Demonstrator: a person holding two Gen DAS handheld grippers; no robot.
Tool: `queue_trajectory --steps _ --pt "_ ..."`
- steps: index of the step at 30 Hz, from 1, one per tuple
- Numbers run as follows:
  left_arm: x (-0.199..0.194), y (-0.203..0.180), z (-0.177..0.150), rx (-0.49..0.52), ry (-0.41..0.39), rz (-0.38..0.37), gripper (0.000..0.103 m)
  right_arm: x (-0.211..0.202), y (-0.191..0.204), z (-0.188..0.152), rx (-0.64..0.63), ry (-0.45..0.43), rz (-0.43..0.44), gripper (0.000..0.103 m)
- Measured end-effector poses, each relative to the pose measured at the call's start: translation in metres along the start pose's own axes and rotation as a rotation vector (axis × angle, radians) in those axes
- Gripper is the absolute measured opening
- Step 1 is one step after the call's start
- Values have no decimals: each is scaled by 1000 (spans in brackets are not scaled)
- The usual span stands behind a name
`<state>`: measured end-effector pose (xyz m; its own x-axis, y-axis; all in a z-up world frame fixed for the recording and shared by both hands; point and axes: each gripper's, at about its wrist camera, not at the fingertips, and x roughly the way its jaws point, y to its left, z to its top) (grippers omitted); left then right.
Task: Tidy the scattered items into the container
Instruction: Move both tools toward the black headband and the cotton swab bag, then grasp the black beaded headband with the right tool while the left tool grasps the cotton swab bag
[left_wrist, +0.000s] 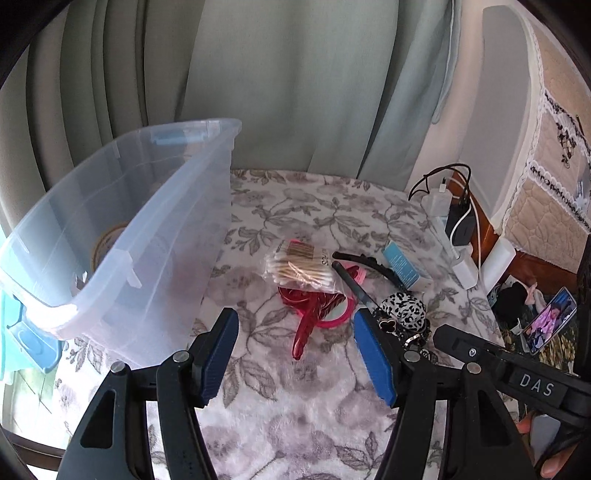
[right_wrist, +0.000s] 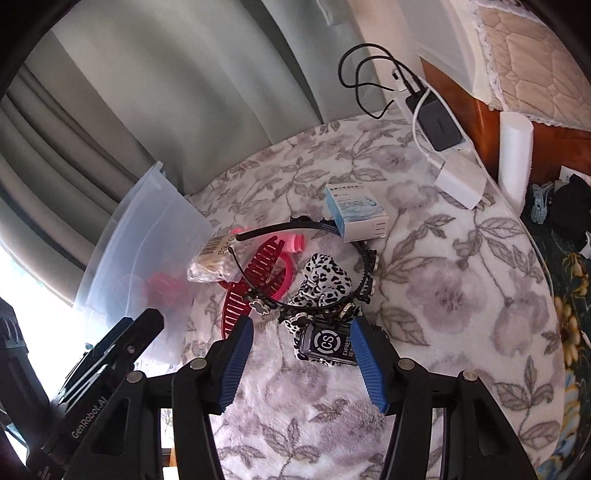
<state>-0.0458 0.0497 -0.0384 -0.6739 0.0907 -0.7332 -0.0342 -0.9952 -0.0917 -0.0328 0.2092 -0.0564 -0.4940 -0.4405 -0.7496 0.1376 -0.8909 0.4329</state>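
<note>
Both grippers hang spread and empty: left gripper (left_wrist: 295, 358), right gripper (right_wrist: 301, 360). Container (left_wrist: 122, 254), at ten o'clock of the pile, holds a tape roll (left_wrist: 107, 240); cotton swabs (left_wrist: 295, 266), red comb (left_wrist: 314, 314), headband (right_wrist: 306, 291) and box (right_wrist: 356, 214) remain outside on the cloth.

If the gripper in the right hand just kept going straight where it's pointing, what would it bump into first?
Probably the small black CS Express pack, which lies just ahead between the open jaws of the right gripper. Right behind it come the leopard-print scrunchie and the black headband. Depth is hard to judge here.
</note>
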Motion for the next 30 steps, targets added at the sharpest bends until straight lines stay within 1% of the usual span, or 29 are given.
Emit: queue_trajectory --steps 6,10,15,20,23,25,26,27,30 --pt "22 4 -7 -5 50 10 66 6 16 3 -66 -18 -39 59" --pt "35 8 -9 -10 71 19 66 17 29 2 -144 -5 -51 59" --pt "49 10 -11 16 81 47 66 41 34 0 -171 27 -51 58" --pt "59 18 -11 4 102 43 66 58 40 3 -226 37 -91 58" --pt "59 20 -9 6 98 44 66 67 40 5 -253 42 -124 58" --pt "58 20 -6 12 87 46 66 71 39 7 -263 48 -131 54" --pt "58 19 -4 17 83 48 66 71 40 7 -266 43 -123 51" --pt "59 18 -3 21 80 50 66 70 40 7 -270 39 -116 45" --pt "63 16 3 17 80 40 66 65 39 8 -264 9 -93 33"
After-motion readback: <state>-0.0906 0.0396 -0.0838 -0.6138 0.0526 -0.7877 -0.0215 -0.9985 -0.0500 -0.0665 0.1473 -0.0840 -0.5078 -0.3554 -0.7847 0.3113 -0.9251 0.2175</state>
